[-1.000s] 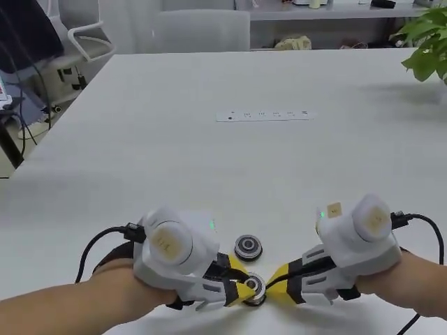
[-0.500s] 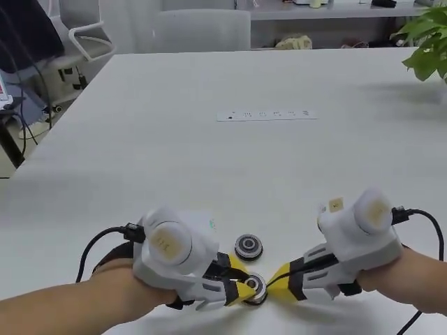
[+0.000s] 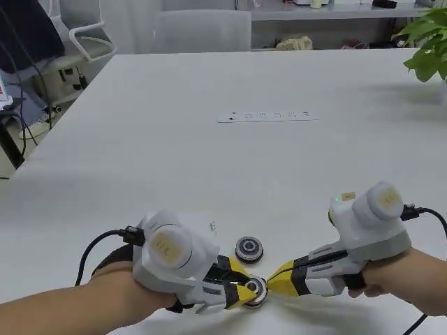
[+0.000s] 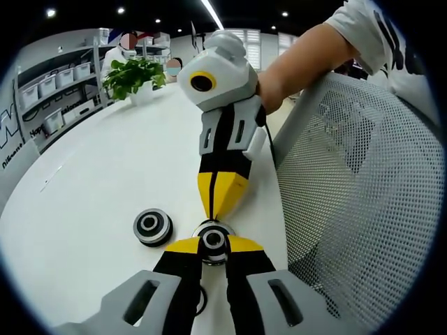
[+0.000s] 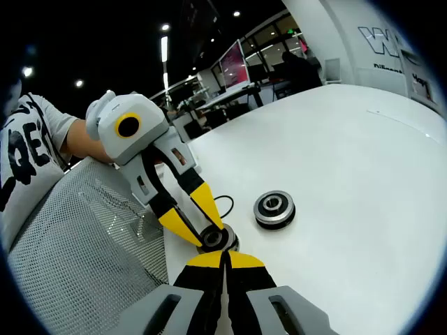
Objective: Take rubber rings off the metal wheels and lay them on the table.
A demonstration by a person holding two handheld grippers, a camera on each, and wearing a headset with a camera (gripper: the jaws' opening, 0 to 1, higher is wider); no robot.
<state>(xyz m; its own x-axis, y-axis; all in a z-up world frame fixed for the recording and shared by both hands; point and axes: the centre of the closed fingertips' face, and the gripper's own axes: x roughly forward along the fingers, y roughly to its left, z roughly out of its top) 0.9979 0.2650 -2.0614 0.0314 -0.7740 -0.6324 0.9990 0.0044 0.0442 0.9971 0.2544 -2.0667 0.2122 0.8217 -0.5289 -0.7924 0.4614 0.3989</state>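
Observation:
A small metal wheel (image 3: 256, 285) with a dark rim sits near the table's front edge, between the yellow tips of my left gripper (image 3: 250, 289), which is shut on it. In the left gripper view the wheel (image 4: 213, 239) fills the gap between the jaws. My right gripper (image 3: 271, 285) meets it from the right, shut, its tips pressed together at the wheel's rim (image 5: 215, 239); whether they pinch rubber is too small to tell. A second wheel (image 3: 249, 248) with its black ring lies flat just behind. A thin black loop (image 5: 223, 202) lies on the table by the left jaws.
A flat white strip (image 3: 267, 116) lies mid-table. A potted plant (image 3: 426, 42) stands at the far right. A mesh chair back (image 4: 356, 195) is close behind the table's front edge. The white table (image 3: 209, 160) stretches bare beyond the wheels.
My right gripper's body has swung to the right and lower while its tips stayed at the wheel. The left gripper and both wheels have held still.

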